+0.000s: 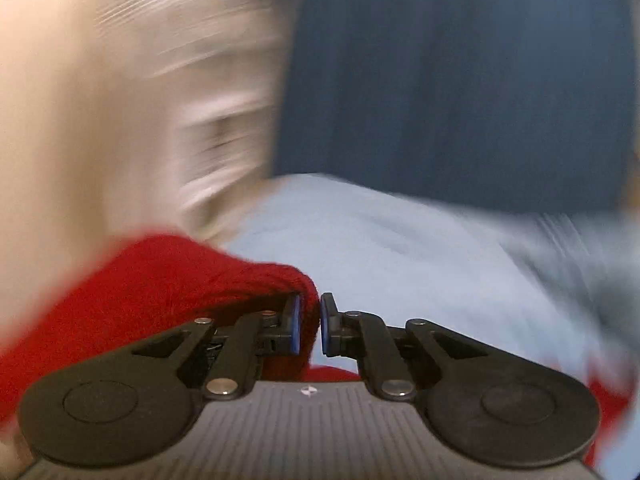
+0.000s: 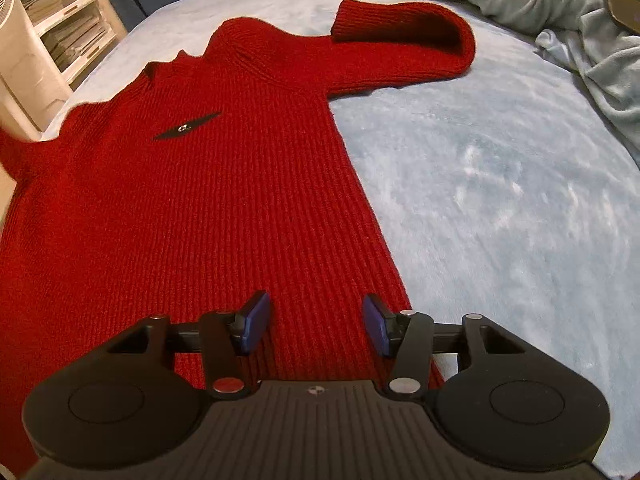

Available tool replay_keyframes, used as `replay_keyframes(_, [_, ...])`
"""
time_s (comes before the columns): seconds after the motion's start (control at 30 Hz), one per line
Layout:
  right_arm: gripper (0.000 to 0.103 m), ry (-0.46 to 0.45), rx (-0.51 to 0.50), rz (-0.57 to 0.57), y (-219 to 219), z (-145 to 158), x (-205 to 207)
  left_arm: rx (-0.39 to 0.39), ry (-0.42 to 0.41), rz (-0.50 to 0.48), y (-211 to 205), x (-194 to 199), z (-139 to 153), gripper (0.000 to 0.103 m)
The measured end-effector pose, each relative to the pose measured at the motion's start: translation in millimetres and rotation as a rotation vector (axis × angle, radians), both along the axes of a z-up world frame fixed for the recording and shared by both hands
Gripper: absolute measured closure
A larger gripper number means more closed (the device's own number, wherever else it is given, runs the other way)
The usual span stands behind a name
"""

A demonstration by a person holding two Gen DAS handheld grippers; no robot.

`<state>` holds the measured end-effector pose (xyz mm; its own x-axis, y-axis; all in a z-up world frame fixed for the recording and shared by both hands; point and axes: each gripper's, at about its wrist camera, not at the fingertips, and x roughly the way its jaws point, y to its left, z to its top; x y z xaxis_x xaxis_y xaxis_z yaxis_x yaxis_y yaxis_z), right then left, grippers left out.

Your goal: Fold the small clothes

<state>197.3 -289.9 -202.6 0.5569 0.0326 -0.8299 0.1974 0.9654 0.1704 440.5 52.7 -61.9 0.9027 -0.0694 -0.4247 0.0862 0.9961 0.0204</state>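
On chest of red sweater (image 2: 180, 208), black label (image 2: 187, 126), lettering unreadable.

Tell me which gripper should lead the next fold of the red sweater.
Probably left: the left gripper already has its jaws shut on the red sweater. The right gripper sits open over the hem, holding nothing.

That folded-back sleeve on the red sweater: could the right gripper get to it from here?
Probably yes. The right gripper is open and nothing lies between it and the sleeve, only sweater and bedding.
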Motion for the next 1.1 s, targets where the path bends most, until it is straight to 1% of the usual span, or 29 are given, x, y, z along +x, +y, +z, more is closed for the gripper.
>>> replay_keyframes(0.03, [0.05, -0.008, -0.002, -0.002, -1, 3, -1, 0.073, 0.019, -0.096, -31, -13, -14, 0.089])
replay_keyframes(0.07, [0.05, -0.016, -0.004, -0.007, -3, 6, -3, 0.134, 0.065, -0.177, -58, -27, -35, 0.087])
replay_keyframes(0.1, [0.05, -0.021, -0.003, -0.011, -5, 7, -3, 0.188, 0.138, -0.239, -76, -38, -61, 0.067])
replay_keyframes(0.13, [0.05, -0.022, 0.0, -0.011, -7, 9, -4, 0.241, 0.236, -0.283, -87, -48, -89, 0.048])
replay_keyframes(0.17, [0.05, -0.02, 0.002, -0.008, -10, 10, -6, 0.279, 0.303, -0.277, -89, -55, -108, 0.024])
replay_keyframes(0.2, [0.05, -0.028, -0.004, -0.006, -13, 12, -8, 0.292, 0.31, -0.24, -82, -66, -122, 0.019])
replay_keyframes(0.23, [0.05, -0.033, -0.01, -0.004, -16, 12, -11, 0.277, 0.299, -0.222, -71, -73, -125, 0.017])
replay_keyframes(0.27, [0.05, -0.033, -0.018, -0.006, -20, 12, -13, 0.244, 0.302, -0.2, -56, -77, -122, 0.012])
replay_keyframes(0.3, [0.05, -0.027, -0.022, -0.014, -25, 11, -15, 0.184, 0.305, -0.161, -35, -76, -114, 0.006])
replay_keyframes(0.37, [0.05, -0.017, -0.015, -0.041, -33, 7, -14, 0.071, 0.27, -0.074, 3, -65, -96, 0.0])
replay_keyframes(0.43, [0.05, -0.017, -0.003, -0.07, -39, 4, -9, -0.001, 0.249, 0.02, 30, -41, -79, 0.0])
replay_keyframes(0.47, [0.05, -0.023, 0.006, -0.084, -40, 3, -6, -0.036, 0.253, 0.046, 37, -25, -73, 0.0])
replay_keyframes(0.5, [0.05, -0.034, 0.017, -0.092, -40, 3, -4, -0.06, 0.259, 0.051, 38, -11, -65, 0.0])
replay_keyframes(0.53, [0.05, -0.046, 0.025, -0.097, -39, 4, -1, -0.07, 0.275, 0.05, 37, 6, -65, 0.0])
replay_keyframes(0.6, [0.05, -0.057, 0.029, -0.098, -37, 5, 5, -0.053, 0.33, 0.041, 25, 40, -70, 0.0])
replay_keyframes(0.67, [0.05, -0.055, 0.025, -0.086, -35, 3, 10, 0.022, 0.389, 0.038, 6, 72, -84, 0.0])
replay_keyframes(0.7, [0.05, -0.05, 0.02, -0.08, -35, 2, 13, 0.087, 0.431, 0.058, -6, 93, -95, 0.0])
replay_keyframes(0.73, [0.05, -0.044, 0.016, -0.076, -34, 1, 15, 0.131, 0.47, 0.076, -15, 108, -107, 0.002])
replay_keyframes(0.77, [0.05, -0.039, 0.013, -0.075, -35, 0, 17, 0.147, 0.516, 0.09, -18, 120, -120, 0.028])
replay_keyframes(0.8, [0.05, -0.036, 0.011, -0.074, -35, -2, 19, 0.097, 0.554, 0.076, -14, 126, -129, 0.076])
replay_keyframes(0.83, [0.05, -0.033, 0.009, -0.072, -36, -3, 21, 0.012, 0.569, 0.075, -5, 125, -132, 0.077])
replay_keyframes(0.87, [0.05, -0.034, 0.004, -0.068, -36, -3, 23, -0.068, 0.525, 0.108, 7, 119, -126, 0.084])
replay_keyframes(0.93, [0.05, -0.046, -0.005, -0.063, -37, -3, 29, -0.23, 0.433, 0.149, 43, 106, -114, 0.084])
replay_keyframes(0.97, [0.05, -0.058, -0.003, -0.062, -38, -3, 33, -0.283, 0.42, 0.2, 63, 104, -116, 0.084])
replay_keyframes(1.03, [0.05, -0.071, 0.001, -0.054, -38, -3, 41, -0.341, 0.45, 0.278, 92, 105, -129, 0.085])
replay_keyframes(1.07, [0.05, -0.077, -0.001, -0.056, -38, -3, 45, -0.323, 0.456, 0.309, 99, 105, -133, 0.103])
replay_keyframes(1.1, [0.05, -0.083, -0.001, -0.057, -37, -3, 49, -0.257, 0.439, 0.368, 103, 103, -136, 0.103])
